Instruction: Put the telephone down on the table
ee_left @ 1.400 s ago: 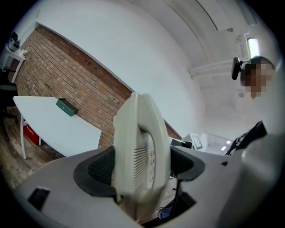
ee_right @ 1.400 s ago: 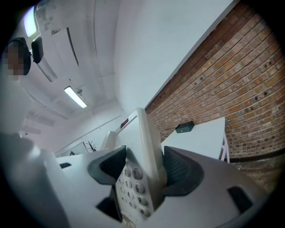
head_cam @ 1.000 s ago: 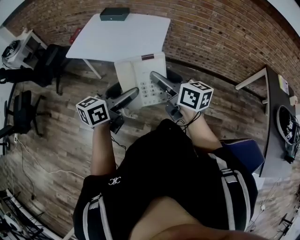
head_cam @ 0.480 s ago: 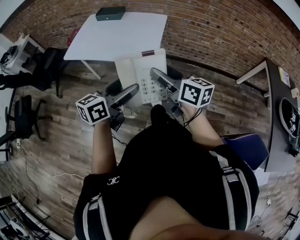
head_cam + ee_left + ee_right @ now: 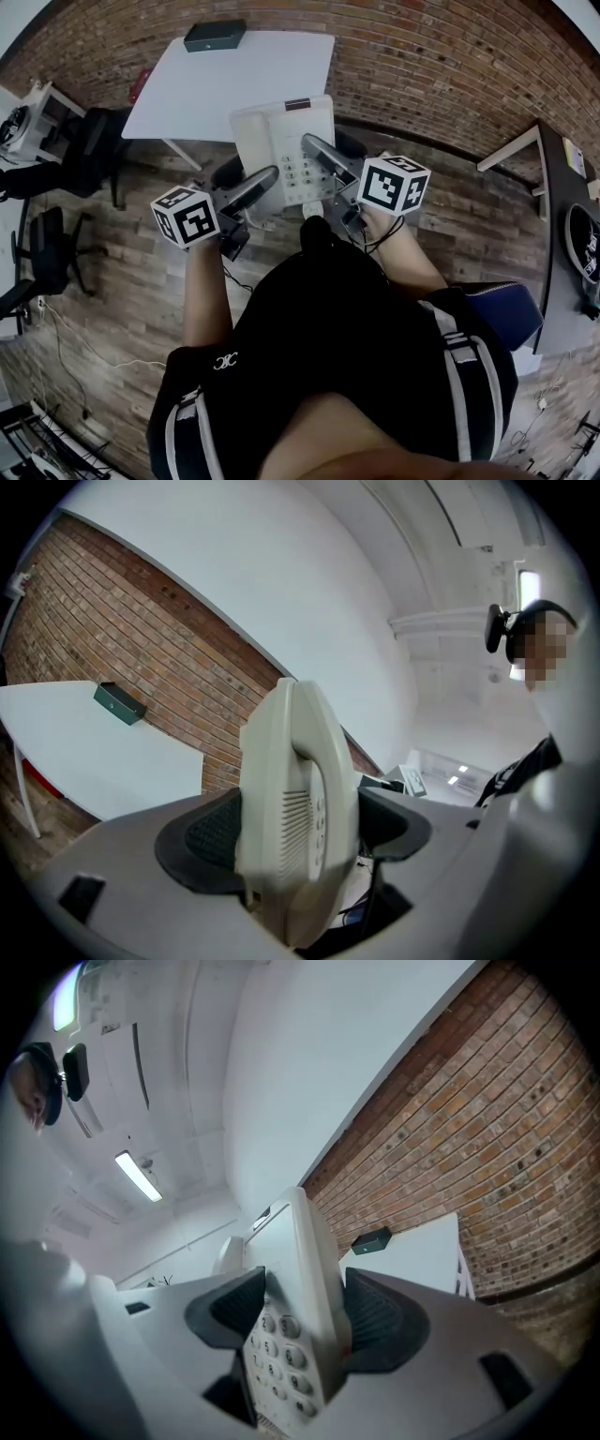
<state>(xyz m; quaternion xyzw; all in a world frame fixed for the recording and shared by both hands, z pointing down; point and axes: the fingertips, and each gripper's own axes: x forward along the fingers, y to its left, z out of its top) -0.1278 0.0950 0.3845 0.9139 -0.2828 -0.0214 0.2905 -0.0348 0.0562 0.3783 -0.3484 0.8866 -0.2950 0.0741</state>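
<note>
A cream desk telephone (image 5: 284, 145) with a keypad and handset is held in the air between both grippers, above the wooden floor and just short of the white table (image 5: 234, 77). My left gripper (image 5: 251, 189) is shut on its handset side (image 5: 295, 808). My right gripper (image 5: 323, 157) is shut on its keypad side (image 5: 295, 1316). In both gripper views the phone stands edge-on between the black pads (image 5: 211, 832), and the table (image 5: 84, 752) lies beyond it, in front of the brick wall.
A dark green box (image 5: 215, 35) sits at the far edge of the white table. Black chairs (image 5: 89, 141) stand to the left. A dark desk (image 5: 567, 234) is at the right. A blue seat (image 5: 497, 305) is close behind my right arm.
Both grippers and the telephone have moved slightly forward toward the white table. The hold on the phone is unchanged.
</note>
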